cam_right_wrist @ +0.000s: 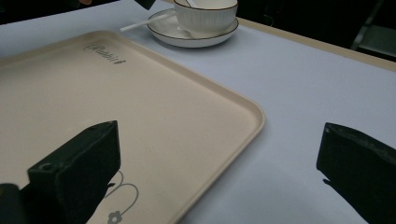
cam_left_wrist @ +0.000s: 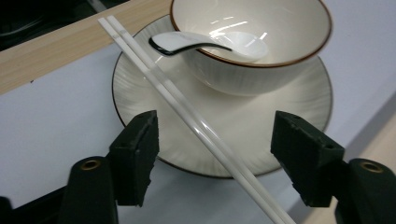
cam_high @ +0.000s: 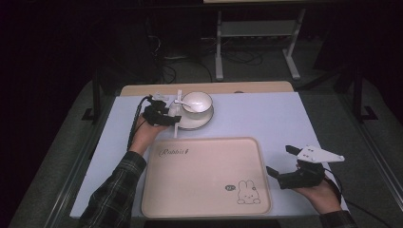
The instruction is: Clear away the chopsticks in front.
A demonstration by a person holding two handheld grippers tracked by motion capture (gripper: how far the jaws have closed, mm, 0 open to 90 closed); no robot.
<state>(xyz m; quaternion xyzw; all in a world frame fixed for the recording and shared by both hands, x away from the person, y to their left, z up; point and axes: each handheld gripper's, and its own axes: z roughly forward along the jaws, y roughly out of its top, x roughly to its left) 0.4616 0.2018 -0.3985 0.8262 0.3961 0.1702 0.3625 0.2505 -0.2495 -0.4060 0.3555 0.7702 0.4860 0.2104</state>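
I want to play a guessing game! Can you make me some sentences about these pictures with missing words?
1. The spoon rests in the ____.
2. The bowl stands on a ____.
3. The tray has a drawing of a ____ in one corner.
4. The chopsticks lie across the plate, between the open jaws of the ____ gripper.

Missing words: bowl; plate; rabbit; left
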